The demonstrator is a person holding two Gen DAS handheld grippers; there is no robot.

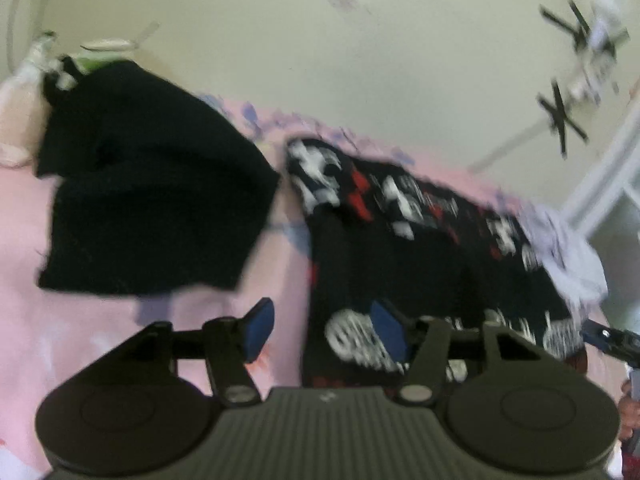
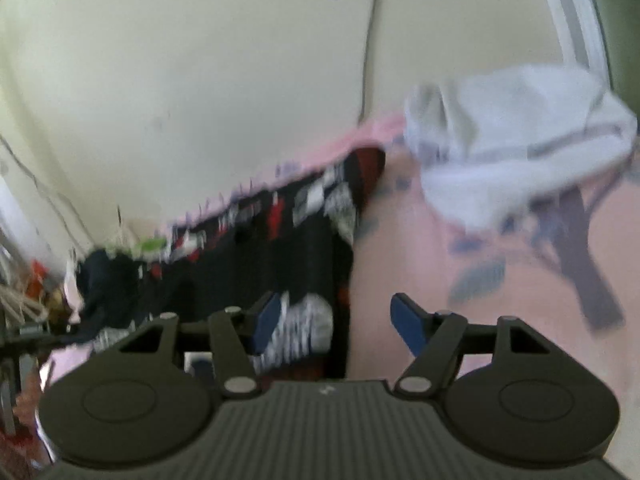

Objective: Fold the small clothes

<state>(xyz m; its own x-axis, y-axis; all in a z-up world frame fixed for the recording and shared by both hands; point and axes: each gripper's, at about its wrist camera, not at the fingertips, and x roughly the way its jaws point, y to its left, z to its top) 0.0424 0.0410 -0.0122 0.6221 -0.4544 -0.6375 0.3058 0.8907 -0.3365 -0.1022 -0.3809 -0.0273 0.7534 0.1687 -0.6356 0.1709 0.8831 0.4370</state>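
Observation:
A black garment with white and red print (image 1: 420, 240) lies spread on the pink bedsheet (image 1: 80, 328). The same printed garment (image 2: 280, 248) fills the left half of the right wrist view. My left gripper (image 1: 324, 330) hangs over its left edge, jaws apart, nothing between the blue pads (image 1: 259, 326). My right gripper (image 2: 340, 322) hangs over its right edge, jaws apart and empty. A plain black garment (image 1: 152, 200) lies further left on the sheet. A white garment (image 2: 516, 148) is bunched at the far right. Both views are blurred by motion.
A pale wall (image 1: 320, 40) rises behind the bed. Clutter (image 2: 32, 296) sits at the bed's left end. A dark strap (image 2: 588, 264) lies on the sheet under the white garment. A white frame (image 1: 600, 184) stands at the right.

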